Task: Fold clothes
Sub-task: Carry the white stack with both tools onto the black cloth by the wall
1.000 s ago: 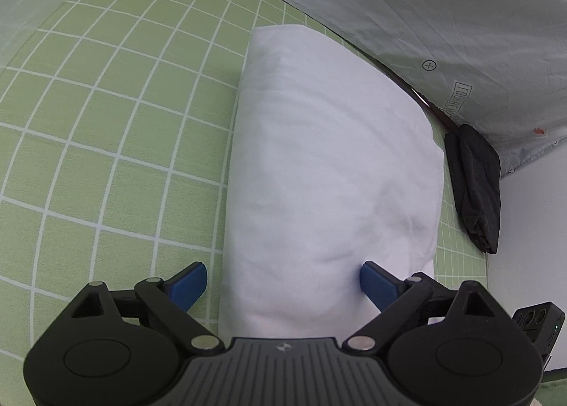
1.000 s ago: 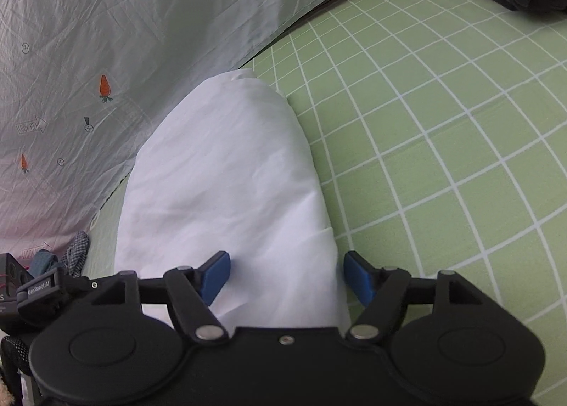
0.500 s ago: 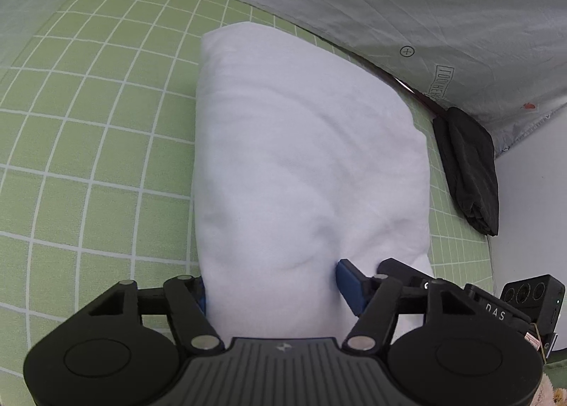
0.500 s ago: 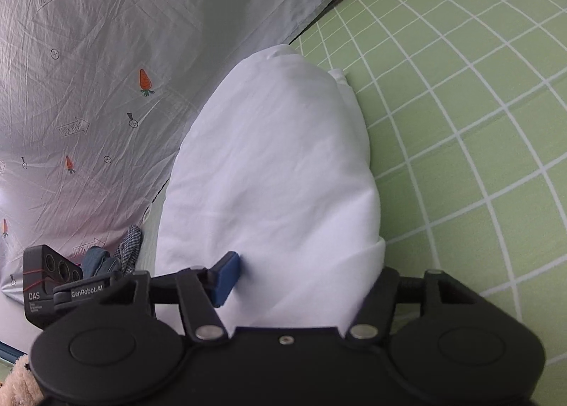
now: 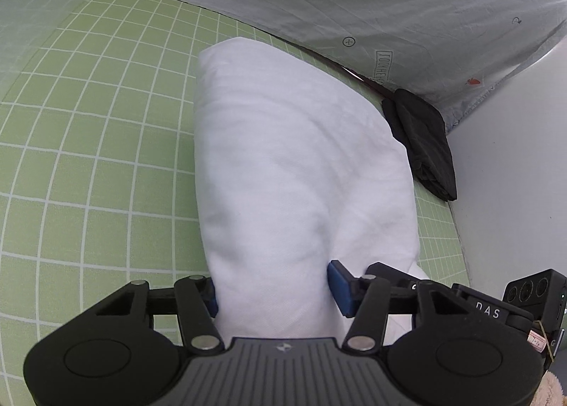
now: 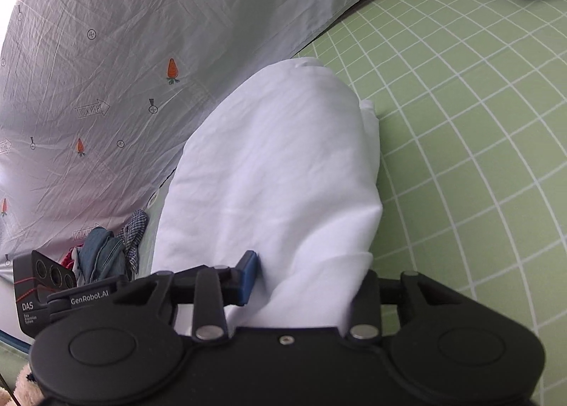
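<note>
We are gripping one end of the white garment [image 5: 301,172] with both tools now. The left gripper [image 5: 273,285] is clamping a bunch of it, blue fingers [image 5: 340,282] pressing in from each side, having just been closing. The right gripper [image 6: 304,275] has also just been closing, pinching cloth between its fingers [image 6: 248,275]. Ahead of the fingers the garment is already lying as a long narrow band on the green checked mat [image 5: 88,158], so lengthwise folds look done. What is left, we reckon, is carrying this end over to halve it. A black folded piece [image 5: 421,136] is waiting beyond the left fingers, and a heap of clothes [image 6: 102,257] is lying beside the right ones.
</note>
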